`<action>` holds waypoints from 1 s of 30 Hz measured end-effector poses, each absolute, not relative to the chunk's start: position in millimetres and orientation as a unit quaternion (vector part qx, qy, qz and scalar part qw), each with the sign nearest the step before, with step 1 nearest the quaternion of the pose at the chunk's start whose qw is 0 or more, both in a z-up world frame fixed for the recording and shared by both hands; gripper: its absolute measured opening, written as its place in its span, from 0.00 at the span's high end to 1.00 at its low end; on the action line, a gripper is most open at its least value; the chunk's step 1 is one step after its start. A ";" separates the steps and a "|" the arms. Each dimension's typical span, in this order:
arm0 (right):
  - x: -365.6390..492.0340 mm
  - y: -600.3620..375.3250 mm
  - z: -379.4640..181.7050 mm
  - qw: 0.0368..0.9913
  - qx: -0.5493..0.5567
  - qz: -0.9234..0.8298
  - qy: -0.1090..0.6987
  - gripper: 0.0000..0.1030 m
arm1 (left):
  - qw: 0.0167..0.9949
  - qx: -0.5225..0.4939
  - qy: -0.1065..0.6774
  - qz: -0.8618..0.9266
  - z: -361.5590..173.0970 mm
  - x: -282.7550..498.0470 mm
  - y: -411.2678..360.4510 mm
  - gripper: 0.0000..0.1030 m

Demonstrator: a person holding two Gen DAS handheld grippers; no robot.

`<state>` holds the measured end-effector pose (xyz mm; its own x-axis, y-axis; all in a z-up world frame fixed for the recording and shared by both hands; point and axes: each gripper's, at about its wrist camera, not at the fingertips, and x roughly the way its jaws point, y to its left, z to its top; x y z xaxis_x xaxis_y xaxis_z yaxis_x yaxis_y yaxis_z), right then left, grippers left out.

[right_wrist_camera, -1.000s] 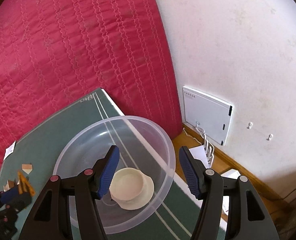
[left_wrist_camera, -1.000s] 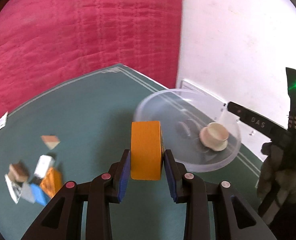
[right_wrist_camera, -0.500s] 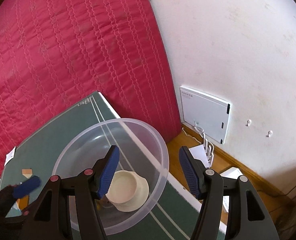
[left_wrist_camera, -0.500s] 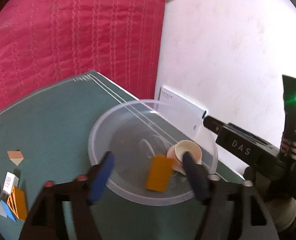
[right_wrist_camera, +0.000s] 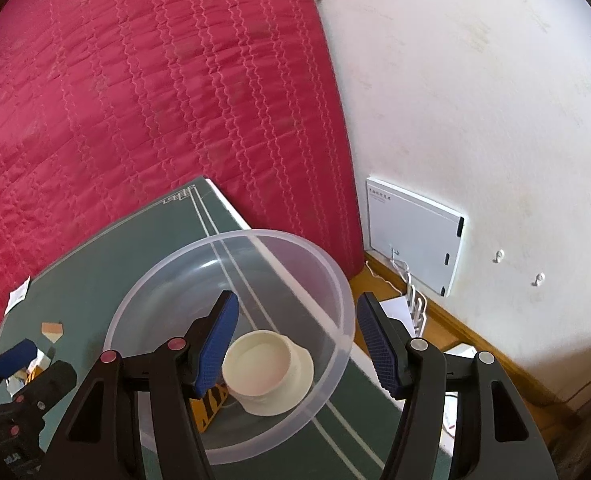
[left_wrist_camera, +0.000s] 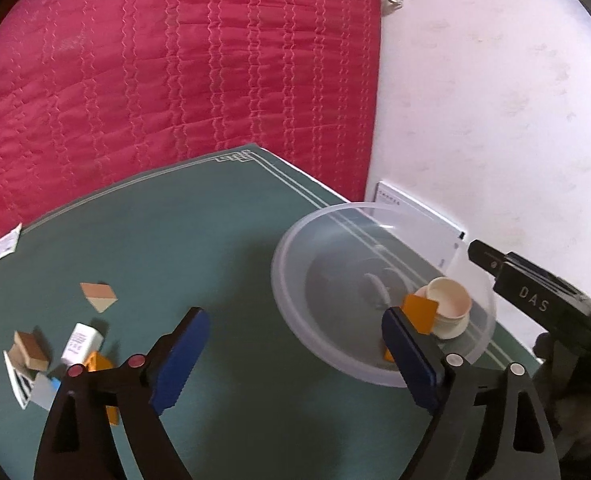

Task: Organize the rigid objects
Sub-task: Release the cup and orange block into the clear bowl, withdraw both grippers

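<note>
A clear plastic bowl (left_wrist_camera: pixel 295 264) stands on the green table (left_wrist_camera: pixel 199 248) at its right edge; it also shows in the right wrist view (right_wrist_camera: pixel 335 280). In it lie a cream round lid (left_wrist_camera: pixel 449 306) and an orange box (left_wrist_camera: pixel 420 314), also seen in the right wrist view, lid (right_wrist_camera: pixel 267 372) and box (right_wrist_camera: pixel 207 406). My left gripper (left_wrist_camera: pixel 295 364) is open and empty, just left of the bowl. My right gripper (right_wrist_camera: pixel 295 340) is open and empty above the bowl.
Several small boxes and cards (left_wrist_camera: pixel 55 352) lie in a pile at the table's left, with a tan card (left_wrist_camera: pixel 98 297) beside them. A red quilted cover (left_wrist_camera: pixel 175 80) is behind the table. A white wall panel (right_wrist_camera: pixel 411 236) and cables are to the right.
My left gripper carried the orange box over the bowl, opened and dropped it in. It has since pulled back to the left. The right gripper stayed open over the bowl.
</note>
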<state>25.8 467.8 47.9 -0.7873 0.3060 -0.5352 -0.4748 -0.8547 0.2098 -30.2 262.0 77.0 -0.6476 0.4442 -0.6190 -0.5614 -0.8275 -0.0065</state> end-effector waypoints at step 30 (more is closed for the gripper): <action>33.1 387.6 49.0 0.095 -0.246 0.960 0.097 0.32 | 0.124 -0.288 0.102 0.944 85.0 -33.6 144.5 0.01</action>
